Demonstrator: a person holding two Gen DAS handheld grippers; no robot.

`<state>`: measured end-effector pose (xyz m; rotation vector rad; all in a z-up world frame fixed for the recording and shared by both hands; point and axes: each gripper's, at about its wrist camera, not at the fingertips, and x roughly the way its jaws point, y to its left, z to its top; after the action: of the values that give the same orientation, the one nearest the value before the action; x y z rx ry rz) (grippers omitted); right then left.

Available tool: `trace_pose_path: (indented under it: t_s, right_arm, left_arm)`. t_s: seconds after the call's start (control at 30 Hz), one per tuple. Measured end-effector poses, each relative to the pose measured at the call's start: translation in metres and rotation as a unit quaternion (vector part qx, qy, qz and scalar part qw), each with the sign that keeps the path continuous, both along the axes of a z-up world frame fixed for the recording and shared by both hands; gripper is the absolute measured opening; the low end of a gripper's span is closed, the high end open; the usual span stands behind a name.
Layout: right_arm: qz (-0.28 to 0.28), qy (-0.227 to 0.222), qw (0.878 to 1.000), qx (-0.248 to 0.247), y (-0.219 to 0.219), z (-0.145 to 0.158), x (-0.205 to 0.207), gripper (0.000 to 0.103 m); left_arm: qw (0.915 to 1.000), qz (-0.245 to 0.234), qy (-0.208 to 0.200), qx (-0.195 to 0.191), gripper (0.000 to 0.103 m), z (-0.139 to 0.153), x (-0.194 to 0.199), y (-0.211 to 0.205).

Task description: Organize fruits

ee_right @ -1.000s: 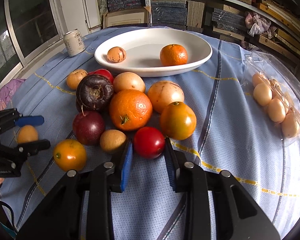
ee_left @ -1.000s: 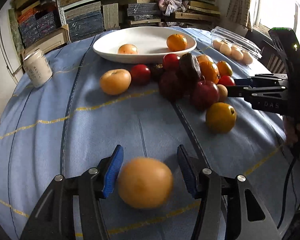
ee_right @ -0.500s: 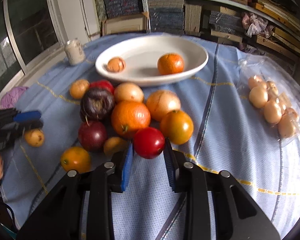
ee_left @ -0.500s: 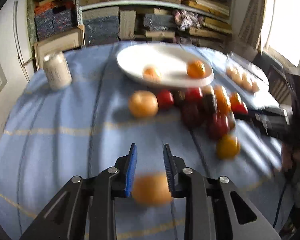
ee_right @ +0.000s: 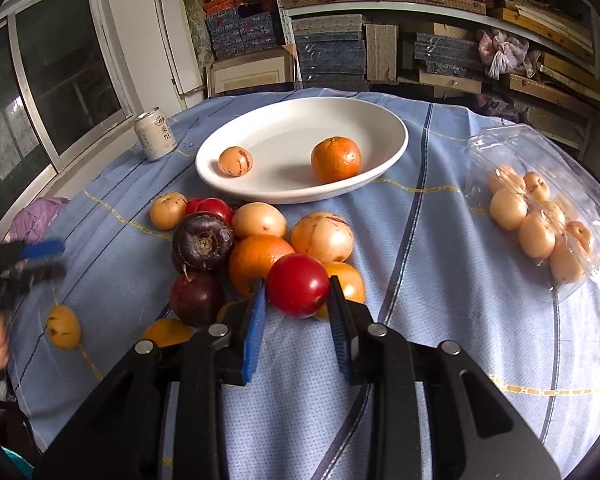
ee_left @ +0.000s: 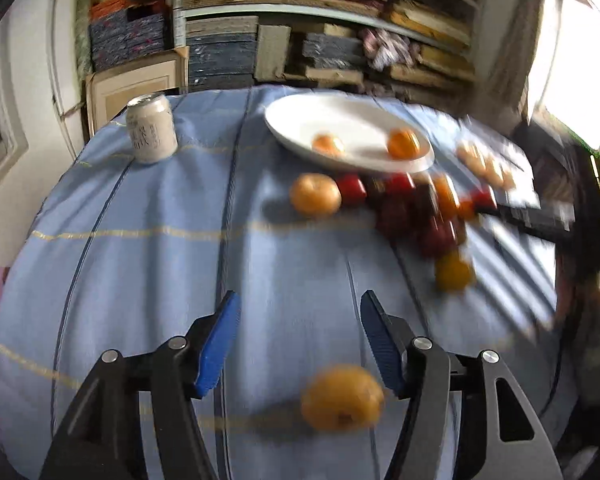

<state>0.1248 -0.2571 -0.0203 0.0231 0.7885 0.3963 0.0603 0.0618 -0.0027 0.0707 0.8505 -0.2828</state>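
Note:
A white oval plate [ee_right: 388,128] holds a tangerine [ee_right: 335,159] and a small tan fruit [ee_right: 235,161]. A pile of fruit [ee_right: 256,248] lies on the blue cloth in front of it. My right gripper [ee_right: 298,304] is shut on a red fruit [ee_right: 298,290] and holds it above the pile. My left gripper [ee_left: 300,320] is open and empty. A yellow-orange fruit [ee_left: 342,396] lies on the cloth below its jaws, near the right finger; it also shows in the right wrist view [ee_right: 63,327]. The left wrist view is blurred.
A drink can [ee_right: 155,134] stands at the back left of the table. A clear plastic box of pale fruits [ee_right: 540,216] lies at the right. Shelves of stacked boxes [ee_right: 380,40] rise behind the table. A window [ee_right: 52,80] is at the left.
My left gripper closed, slipped off the yellow-orange fruit, then opened wide and rose; the fruit stays on the cloth. My right gripper has lifted the red fruit off the cloth.

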Motion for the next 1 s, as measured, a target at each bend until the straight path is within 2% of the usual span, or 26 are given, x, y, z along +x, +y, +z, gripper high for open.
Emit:
trace_pose_path:
  t_s: [0.07,0.17,0.3,0.4,0.77,0.87,0.93,1.0]
  right_arm:
    - [0.0,0.0,1.0,0.0,0.0,0.0,-0.001,0.029]
    - [-0.002,0.0,1.0,0.001,0.0,0.0,-0.001,0.029]
    - [-0.001,0.001,1.0,0.001,0.001,0.0,-0.001,0.029]
    - [-0.001,0.001,1.0,0.002,0.002,0.0,-0.001,0.029]
    - [0.002,0.004,1.0,0.006,0.002,0.0,-0.003,0.029]
    - [0.001,0.004,1.0,0.006,0.002,0.0,-0.003,0.029]
    - [0.002,0.003,1.0,0.006,0.002,0.0,-0.003,0.029]
    - [0.003,0.002,1.0,0.004,0.002,0.0,-0.003,0.029]
  left_arm:
    - [0.9993,-0.018,-0.001,0.033,0.063,-0.011,-0.019,-0.013]
    - [0.998,-0.024,-0.004,0.058,0.063,-0.023,-0.035,-0.02]
    - [0.9991,-0.011,0.011,0.039,0.062,-0.036,-0.042,-0.01]
    - [0.9995,0.004,0.003,0.033,0.054,-0.036,-0.037,-0.006]
    - [0.9998,0.006,0.016,0.008,0.057,-0.042,-0.006,-0.022]
    - [0.9998,0.0,0.016,0.015,0.056,-0.043,-0.003,-0.026]
    - [0.9998,-0.003,0.015,0.01,0.048,-0.043,-0.003,-0.025]
    - [0.9998,-0.003,0.016,0.011,0.047,-0.042,-0.005,-0.025]
